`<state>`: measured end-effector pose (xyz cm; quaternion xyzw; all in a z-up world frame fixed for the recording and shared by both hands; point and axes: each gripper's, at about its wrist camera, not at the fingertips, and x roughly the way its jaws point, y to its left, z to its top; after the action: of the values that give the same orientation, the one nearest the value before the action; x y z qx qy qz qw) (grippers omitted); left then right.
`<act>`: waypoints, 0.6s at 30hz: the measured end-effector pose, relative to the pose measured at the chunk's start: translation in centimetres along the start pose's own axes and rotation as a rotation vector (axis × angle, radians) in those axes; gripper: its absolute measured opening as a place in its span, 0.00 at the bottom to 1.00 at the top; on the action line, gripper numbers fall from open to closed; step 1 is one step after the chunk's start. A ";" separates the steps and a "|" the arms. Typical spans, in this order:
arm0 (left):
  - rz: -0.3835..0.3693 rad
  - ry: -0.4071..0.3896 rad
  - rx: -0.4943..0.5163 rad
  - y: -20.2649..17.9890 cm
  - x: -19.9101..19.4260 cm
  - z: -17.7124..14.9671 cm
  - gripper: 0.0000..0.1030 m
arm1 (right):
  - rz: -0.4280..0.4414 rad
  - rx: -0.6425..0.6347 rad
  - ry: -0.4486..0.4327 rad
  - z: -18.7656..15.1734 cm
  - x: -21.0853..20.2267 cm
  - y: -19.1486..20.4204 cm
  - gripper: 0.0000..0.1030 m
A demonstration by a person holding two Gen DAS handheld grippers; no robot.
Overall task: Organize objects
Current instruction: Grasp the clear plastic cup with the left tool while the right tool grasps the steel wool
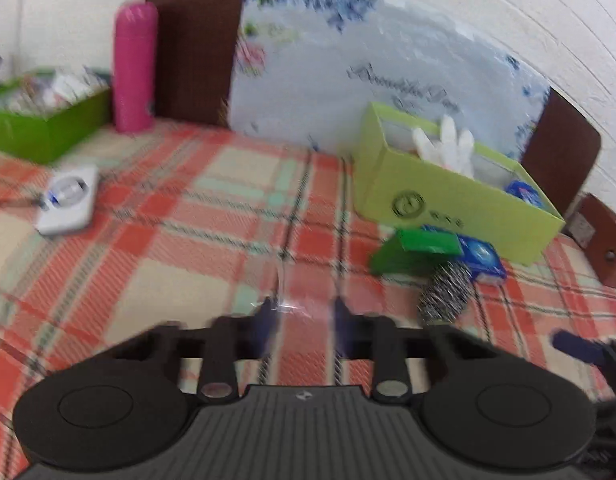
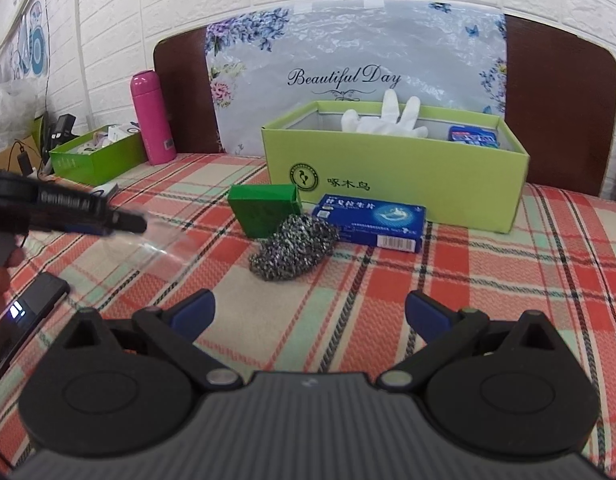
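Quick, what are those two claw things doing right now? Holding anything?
Left gripper: fingers closed on what looks like a clear plastic item.
Right gripper: fingers wide open, holding nothing.

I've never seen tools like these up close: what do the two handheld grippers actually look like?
Both match: the right gripper has a ribbed grey-black body, two round black discs, black linkage arms on silver pivots, and blue-padded jaws. The left gripper looks the same; white lettering runs along its side.

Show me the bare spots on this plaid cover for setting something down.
Bare: the wide stretch between the white gadget and the small green box; also the strip right of the blue box. Crowded: scourer cluster before the lime box.
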<state>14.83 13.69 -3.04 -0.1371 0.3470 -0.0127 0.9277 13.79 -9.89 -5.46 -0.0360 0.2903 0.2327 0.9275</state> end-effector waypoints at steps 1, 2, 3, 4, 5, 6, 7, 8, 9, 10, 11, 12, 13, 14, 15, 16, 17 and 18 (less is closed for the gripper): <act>-0.029 0.013 -0.012 0.1 -0.1 -0.4 0.17 | 0.002 -0.002 0.000 0.4 0.6 0.2 1.00; -0.042 0.012 -0.006 -0.1 -0.3 -1.0 0.17 | 0.004 -0.002 0.003 0.7 1.3 0.3 1.00; -0.042 0.008 0.009 -0.3 -0.5 -1.4 0.17 | 0.004 -0.004 0.009 1.0 2.0 0.4 1.00; -0.040 0.003 0.017 -0.5 -0.8 -1.8 0.17 | 0.002 -0.005 0.013 1.3 2.9 0.5 1.00; -0.046 -0.001 0.021 -0.6 -1.0 -2.1 0.17 | -0.007 0.000 0.020 1.7 3.8 0.6 1.00; -0.054 -0.004 0.018 -0.6 -1.2 -2.3 0.17 | -0.015 0.004 0.027 2.0 4.5 0.6 1.00; -0.055 -0.007 0.014 -0.4 -1.3 -2.2 0.17 | -0.024 0.013 0.034 2.3 5.4 0.7 1.00; -0.048 -0.016 0.013 -0.3 -1.5 -2.1 0.17 | -0.025 0.024 0.042 2.6 6.1 0.9 1.00; -0.037 -0.033 0.007 -0.1 -1.6 -2.0 0.17 | -0.017 0.034 0.046 2.8 6.7 1.1 1.00; -0.015 -0.057 -0.010 0.1 -1.8 -1.9 0.18 | -0.008 0.042 0.048 3.1 7.2 1.3 1.00; 0.016 -0.076 -0.031 0.3 -1.9 -1.7 0.23 | -0.005 0.048 0.052 3.2 7.6 1.6 1.00; 0.038 -0.091 -0.049 0.5 -1.9 -1.5 0.34 | -0.011 0.051 0.059 3.4 8.2 1.8 0.99; 0.050 -0.105 -0.065 0.8 -1.8 -1.4 0.41 | -0.023 0.052 0.067 3.5 8.7 2.1 0.95; 0.061 -0.118 -0.081 1.0 -1.7 -1.2 0.53 | -0.035 0.052 0.073 3.5 9.1 2.2 0.87; 0.073 -0.129 -0.093 1.1 -1.5 -0.9 0.53 | -0.047 0.052 0.078 3.4 9.4 2.3 0.80; 0.073 -0.130 -0.097 1.1 -1.2 -0.7 0.53 | -0.057 0.054 0.086 3.3 9.6 2.2 0.63; 0.060 -0.129 -0.105 1.1 -1.0 -0.4 0.53 | -0.069 0.056 0.090 3.2 9.6 2.2 0.47; 0.043 -0.126 -0.112 1.1 -0.7 -0.3 0.53 | -0.080 0.056 0.088 3.0 9.5 2.0 0.46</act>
<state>14.05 14.78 -3.12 -0.1819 0.2908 0.0355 0.9387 21.29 -3.60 -8.10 -0.0318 0.3356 0.1853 0.9230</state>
